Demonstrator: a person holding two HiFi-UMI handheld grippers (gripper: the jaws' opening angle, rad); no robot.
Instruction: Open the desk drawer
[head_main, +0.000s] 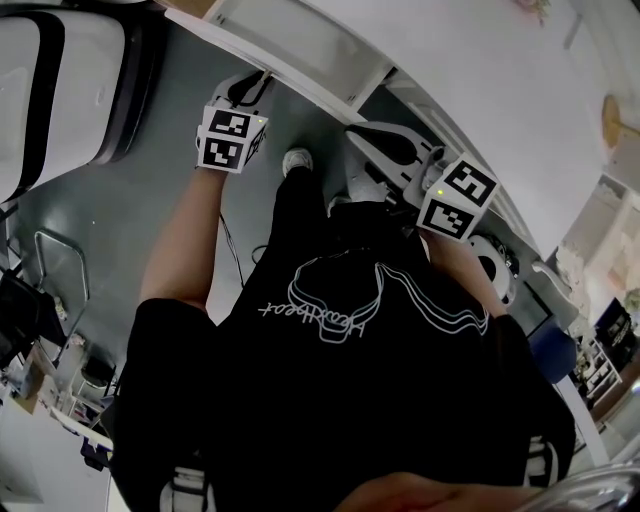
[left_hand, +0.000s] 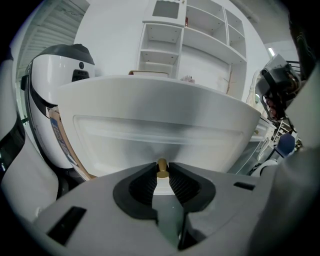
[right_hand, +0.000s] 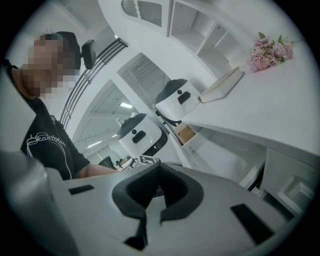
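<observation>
One white drawer (left_hand: 160, 125), with a recessed panel and one small brass knob (left_hand: 162, 173), is seen at centre frame in the left gripper view. The knob is pinched by the left gripper (left_hand: 162, 166). The right gripper's (right_hand: 159, 167) jaws are pressed together, with nothing held.

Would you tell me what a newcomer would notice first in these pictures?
The left gripper is clamped on a small brass knob on the white drawer front. The right gripper is shut and empty; pink flowers lie on the desk top beyond it.
</observation>
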